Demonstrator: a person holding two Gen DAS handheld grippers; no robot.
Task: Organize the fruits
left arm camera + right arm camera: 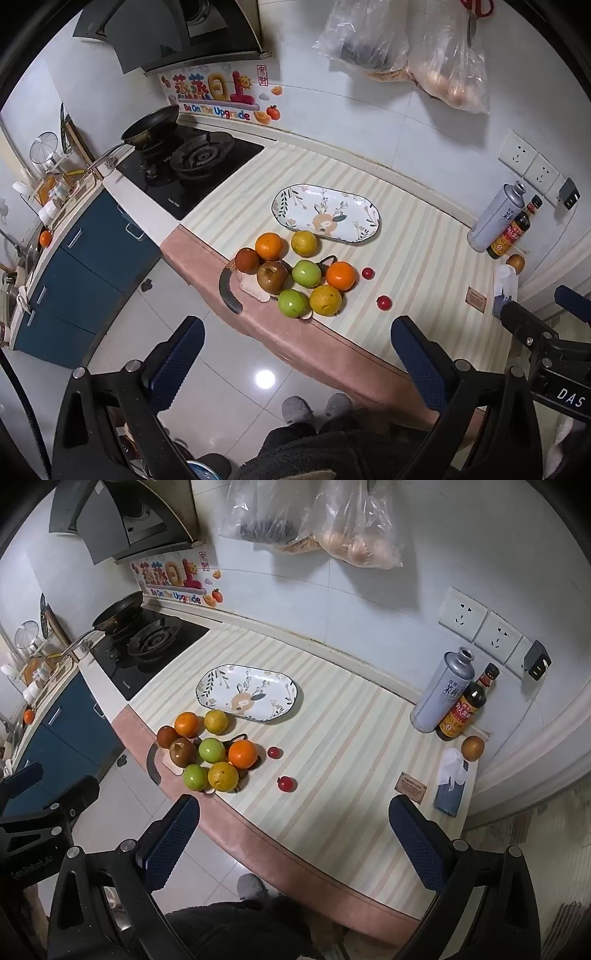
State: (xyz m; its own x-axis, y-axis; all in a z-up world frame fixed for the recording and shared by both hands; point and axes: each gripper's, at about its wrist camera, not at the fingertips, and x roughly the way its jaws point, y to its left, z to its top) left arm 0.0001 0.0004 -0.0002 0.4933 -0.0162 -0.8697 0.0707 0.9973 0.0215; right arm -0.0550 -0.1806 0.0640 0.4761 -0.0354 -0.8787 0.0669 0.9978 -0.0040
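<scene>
Left gripper point(295, 354) held above counter edge, jaws wide, nothing between. Right gripper point(293, 834) same: raised, jaws wide, nothing held. Oval floral plate point(207, 698) on striped counter point(351, 746), holds no fruit. Fruit cluster point(208, 747) just beside plate, near front edge. Two small red fruits point(286, 784) lie apart from cluster.

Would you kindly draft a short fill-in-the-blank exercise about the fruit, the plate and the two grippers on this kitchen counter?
1. The oval floral plate holds ____ fruit.
2. In the fruit cluster there are ____ green apples.
3. Both the left gripper and the right gripper have their jaws ____.
4. Apart from the cluster lie two small ____ fruits.

Missing words: no; two; open; red
</scene>
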